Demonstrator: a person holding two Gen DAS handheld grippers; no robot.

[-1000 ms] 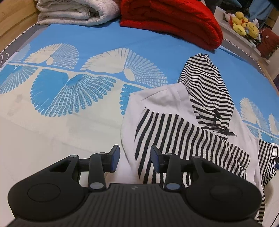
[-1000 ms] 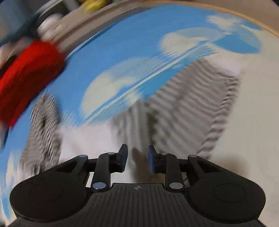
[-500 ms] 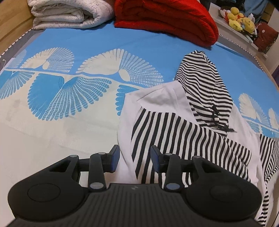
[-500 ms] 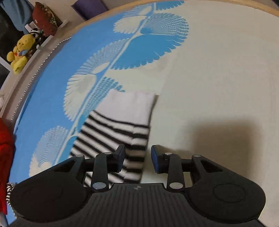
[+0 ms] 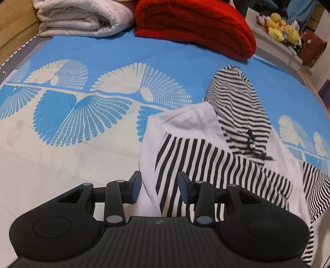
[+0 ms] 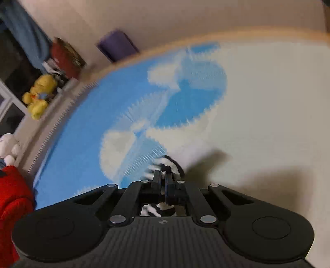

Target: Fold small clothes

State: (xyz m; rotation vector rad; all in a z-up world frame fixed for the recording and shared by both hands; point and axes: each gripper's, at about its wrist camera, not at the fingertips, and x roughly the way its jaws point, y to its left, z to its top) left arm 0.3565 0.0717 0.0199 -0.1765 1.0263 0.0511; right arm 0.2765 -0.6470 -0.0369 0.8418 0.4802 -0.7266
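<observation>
While the left gripper (image 5: 159,187) hovers half open with nothing pinched, the side edge of the black-and-white striped hooded top with white panels (image 5: 216,148) lies on the bed just below its blue pads (image 5: 135,186). That garment sprawls across the blue and cream fan-patterned bedspread (image 5: 82,115), hood pointing toward one o'clock. A folded red blanket (image 5: 193,24) sits at twelve o'clock, a folded off-white blanket (image 5: 82,18) at eleven, and yellow plush toys (image 5: 280,28) at two. In the right wrist view, the right gripper (image 6: 163,175) has its jaws pressed together on a bunched piece of the striped fabric (image 6: 173,165), at the picture's six o'clock.
</observation>
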